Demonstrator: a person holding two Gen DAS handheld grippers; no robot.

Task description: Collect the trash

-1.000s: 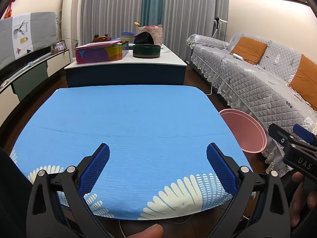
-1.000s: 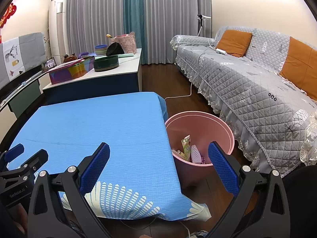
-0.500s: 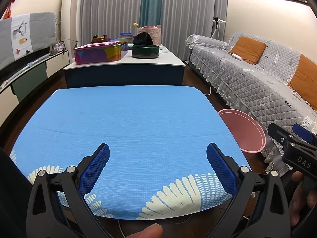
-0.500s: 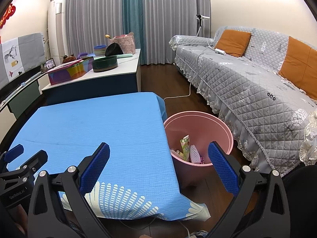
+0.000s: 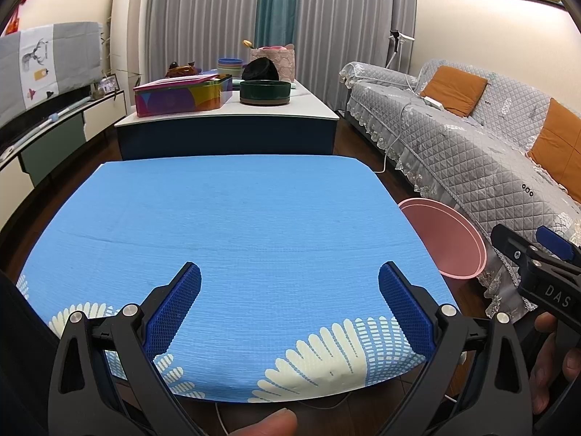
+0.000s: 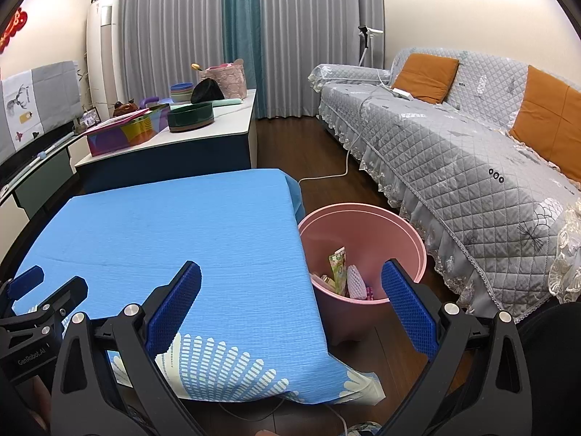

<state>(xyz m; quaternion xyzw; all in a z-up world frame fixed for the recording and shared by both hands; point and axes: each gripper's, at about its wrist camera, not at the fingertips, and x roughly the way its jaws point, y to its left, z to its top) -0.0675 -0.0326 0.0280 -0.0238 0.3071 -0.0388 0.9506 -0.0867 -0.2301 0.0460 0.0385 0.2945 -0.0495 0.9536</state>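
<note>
Nothing shifted since earlier, left gripper (image 5: 289,303) and right gripper (image 6: 291,303) held wide, empty, ribbed blue pads (image 6: 173,307), woven blue tablecloth (image 5: 232,225) ahead, round pink bin (image 6: 363,250) ahead of the right gripper.

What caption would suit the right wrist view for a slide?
Open right gripper above the blue tablecloth, beside a pink bin holding trash.
</note>
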